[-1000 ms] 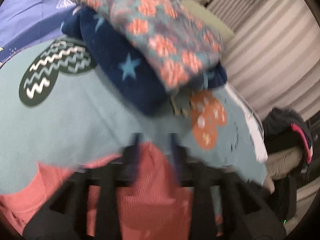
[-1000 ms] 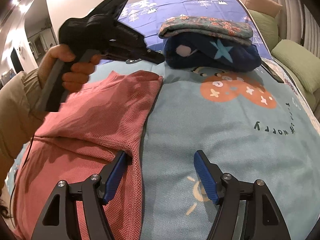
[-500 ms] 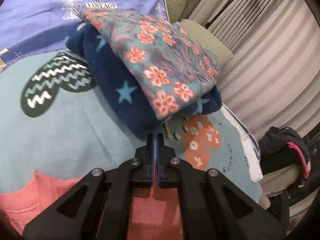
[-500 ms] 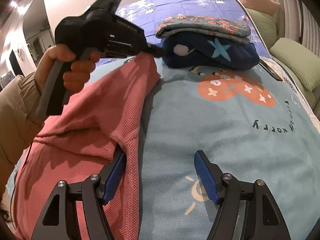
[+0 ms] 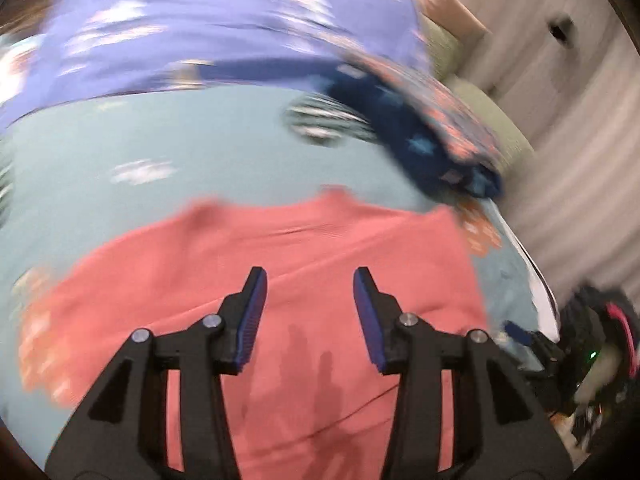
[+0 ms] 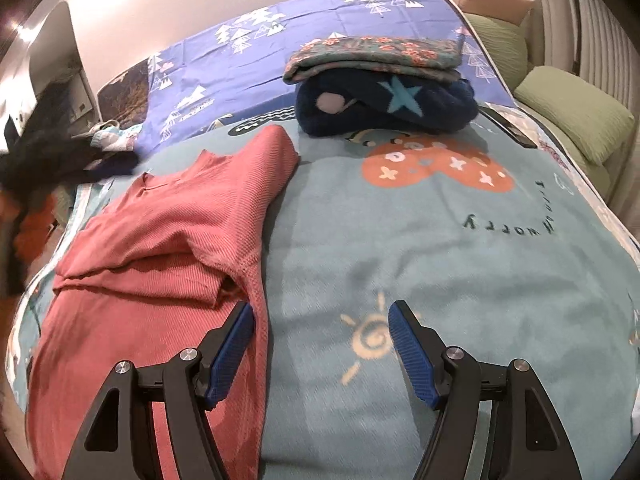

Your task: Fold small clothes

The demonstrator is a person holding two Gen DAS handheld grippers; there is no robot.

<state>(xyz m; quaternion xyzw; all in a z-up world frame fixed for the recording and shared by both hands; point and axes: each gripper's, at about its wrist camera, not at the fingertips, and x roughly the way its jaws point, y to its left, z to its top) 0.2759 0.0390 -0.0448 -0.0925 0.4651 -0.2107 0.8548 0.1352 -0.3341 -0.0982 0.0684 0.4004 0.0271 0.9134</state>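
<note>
A pink ribbed shirt [image 6: 168, 216] lies on the left of the teal blanket [image 6: 440, 240], one part folded over its body. My right gripper [image 6: 320, 308] hovers open low over the blanket, its left finger [image 6: 232, 344] at the shirt's right edge and nothing between the jaws. In the blurred left wrist view my left gripper [image 5: 309, 276] is above the pink shirt [image 5: 280, 248]. Its jaws are opening, with nothing between them. A dark blurred shape [image 6: 60, 156] sits at the left edge of the right wrist view.
A folded floral cloth [image 6: 372, 56] lies on a folded navy star fleece [image 6: 384, 108] at the far end of the blanket. Behind is a purple sheet [image 6: 300, 20]. Green pillows [image 6: 572, 116] line the right side. A dark flat object [image 6: 508, 128] lies beside the stack.
My left gripper was shut on the shirt's edge near the stack. It has let go, opened and swung away to the left. The shirt now lies flat. The right gripper has not moved.
</note>
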